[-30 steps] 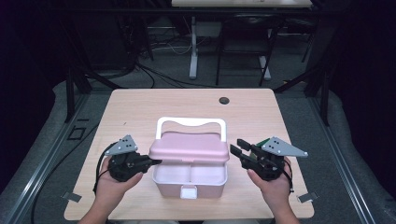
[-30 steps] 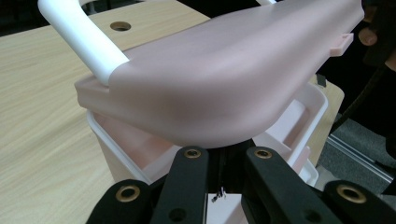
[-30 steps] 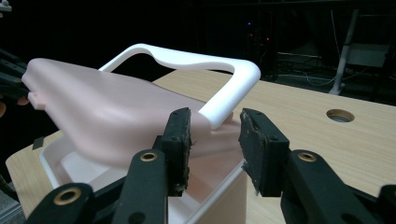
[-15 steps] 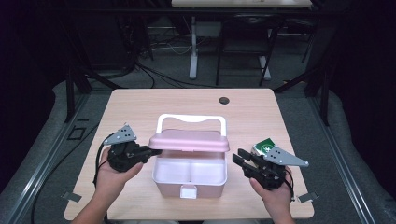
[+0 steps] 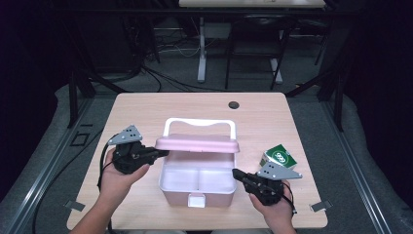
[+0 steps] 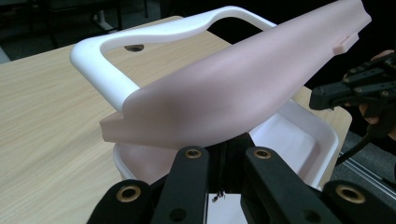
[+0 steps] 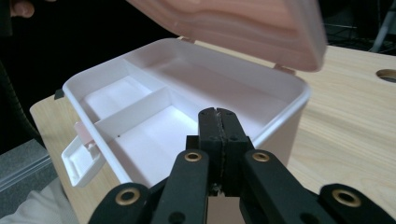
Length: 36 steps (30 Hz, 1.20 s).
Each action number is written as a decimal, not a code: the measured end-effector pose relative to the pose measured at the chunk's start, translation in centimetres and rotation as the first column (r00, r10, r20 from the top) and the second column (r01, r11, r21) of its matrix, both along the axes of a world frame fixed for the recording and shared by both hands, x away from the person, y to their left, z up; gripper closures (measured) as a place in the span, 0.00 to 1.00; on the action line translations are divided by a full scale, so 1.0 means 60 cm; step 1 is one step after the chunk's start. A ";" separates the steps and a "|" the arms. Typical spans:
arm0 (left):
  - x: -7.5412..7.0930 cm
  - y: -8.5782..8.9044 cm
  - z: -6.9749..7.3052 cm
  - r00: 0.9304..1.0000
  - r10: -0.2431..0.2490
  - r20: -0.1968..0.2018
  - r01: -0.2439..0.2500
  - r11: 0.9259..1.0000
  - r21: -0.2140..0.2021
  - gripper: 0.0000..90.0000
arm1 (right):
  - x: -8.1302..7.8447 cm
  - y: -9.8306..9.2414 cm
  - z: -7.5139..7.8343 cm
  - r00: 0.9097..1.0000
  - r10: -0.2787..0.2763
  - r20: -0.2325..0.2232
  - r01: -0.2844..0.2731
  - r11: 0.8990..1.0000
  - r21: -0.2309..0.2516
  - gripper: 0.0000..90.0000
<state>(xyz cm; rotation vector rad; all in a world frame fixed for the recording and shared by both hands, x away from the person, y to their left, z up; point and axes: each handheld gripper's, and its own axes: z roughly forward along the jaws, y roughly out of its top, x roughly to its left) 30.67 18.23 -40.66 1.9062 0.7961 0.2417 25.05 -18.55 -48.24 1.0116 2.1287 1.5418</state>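
A pink storage box (image 5: pixel 195 191) with a white inside and two compartments stands at the table's front middle. Its pink lid (image 5: pixel 197 144) is raised about halfway, and the white carry handle (image 5: pixel 199 123) lies behind it. My left gripper (image 5: pixel 163 152) is shut, with its tips under the lid's left edge (image 6: pixel 233 88), propping it up. My right gripper (image 5: pixel 235 173) is shut and empty beside the box's right wall. In the right gripper view its tips (image 7: pixel 218 113) hover at the rim (image 7: pixel 285 109), looking into the empty compartments.
A small green packet (image 5: pixel 277 156) lies on the table right of the box, just behind my right hand. The white latch (image 5: pixel 196 200) hangs loose at the box's front. A round cable hole (image 5: pixel 234 104) sits near the table's far edge.
The lid has risen from nearly shut to about half raised on the left gripper. The right gripper has pulled back toward the front, uncovering the green packet.
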 end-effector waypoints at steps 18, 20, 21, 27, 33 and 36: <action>0.020 -0.002 0.015 1.000 0.014 -0.003 -0.014 1.000 -0.015 1.00 | -0.006 0.041 -0.027 0.997 0.077 -0.030 -0.078 0.996 -0.051 1.00; 0.023 -0.002 0.018 1.000 0.018 -0.003 -0.018 1.000 -0.016 1.00 | -0.007 0.042 -0.029 0.996 0.081 -0.032 -0.082 0.996 -0.040 1.00; 0.027 -0.003 0.020 1.000 0.020 -0.002 -0.020 1.000 -0.014 1.00 | -0.007 0.043 -0.030 0.995 0.090 -0.037 -0.091 0.995 -0.047 1.00; 0.037 -0.004 0.025 1.000 0.029 -0.006 -0.029 0.999 -0.023 1.00 | -0.007 0.042 -0.034 0.996 0.086 -0.032 -0.088 0.995 -0.051 1.00; 0.045 -0.007 0.030 0.999 0.039 -0.001 -0.039 0.999 -0.014 1.00 | -0.010 0.041 -0.036 0.997 0.081 -0.011 -0.082 0.996 -0.044 1.00; 0.048 -0.007 0.032 0.999 0.042 0.002 -0.042 0.999 -0.012 1.00 | -0.010 0.040 -0.036 0.997 0.081 -0.013 -0.082 0.996 -0.042 1.00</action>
